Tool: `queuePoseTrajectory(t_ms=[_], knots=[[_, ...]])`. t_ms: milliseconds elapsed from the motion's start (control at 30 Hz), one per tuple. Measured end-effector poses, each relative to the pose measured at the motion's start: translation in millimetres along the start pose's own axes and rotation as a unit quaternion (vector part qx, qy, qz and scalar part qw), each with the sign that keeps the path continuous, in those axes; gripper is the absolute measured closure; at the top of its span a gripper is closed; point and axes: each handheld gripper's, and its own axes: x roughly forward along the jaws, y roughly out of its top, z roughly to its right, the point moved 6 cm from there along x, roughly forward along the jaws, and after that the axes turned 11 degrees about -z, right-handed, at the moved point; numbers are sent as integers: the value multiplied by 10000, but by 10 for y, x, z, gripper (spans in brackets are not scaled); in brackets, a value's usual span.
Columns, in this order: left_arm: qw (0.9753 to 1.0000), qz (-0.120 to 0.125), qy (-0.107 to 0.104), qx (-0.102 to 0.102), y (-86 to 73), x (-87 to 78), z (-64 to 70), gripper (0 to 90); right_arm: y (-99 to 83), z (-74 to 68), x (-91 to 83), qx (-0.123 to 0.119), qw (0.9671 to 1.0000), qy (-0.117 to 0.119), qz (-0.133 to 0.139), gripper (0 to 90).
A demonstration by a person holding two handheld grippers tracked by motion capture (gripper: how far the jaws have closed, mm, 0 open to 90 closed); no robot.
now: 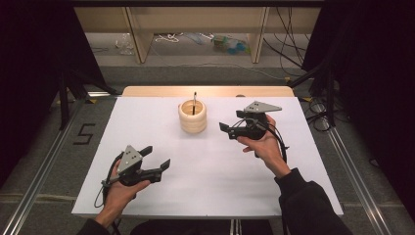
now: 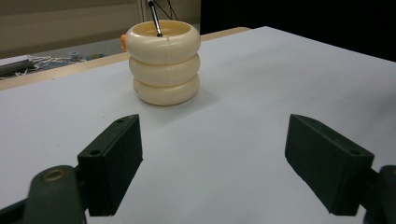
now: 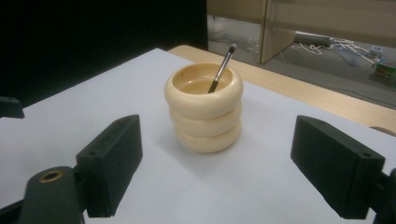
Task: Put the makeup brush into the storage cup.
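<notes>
White table [image 1: 210,161]; brush [image 3: 221,70] lower end hidden inside ribbed holder [image 1: 192,116]; left gripper [image 1: 157,157], right gripper [image 1: 230,121] both agape.

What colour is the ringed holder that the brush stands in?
Cream, a pale ivory; the holder shows best in the right gripper view.

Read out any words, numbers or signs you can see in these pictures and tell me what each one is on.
"5" – a dark numeral marked on the grey floor left of the table, seen in the high view.
Nothing readable on the cream ringed holder, the brush standing in it, or the two grippers.
The coloured items on the far floor are too small and blurred to read.
</notes>
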Motion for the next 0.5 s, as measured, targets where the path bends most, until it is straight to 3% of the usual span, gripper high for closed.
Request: queuePoseTrajectory(t_ms=[167,500], knots=[[10000,-38,8,13,-17,-2,4,192,-14,-15,-25,-177,9998,-64,13,171],[10000,-1,-11,-13,-21,-23,2,192,-121,-4,-54,-98,9999,-87,-80,165]])
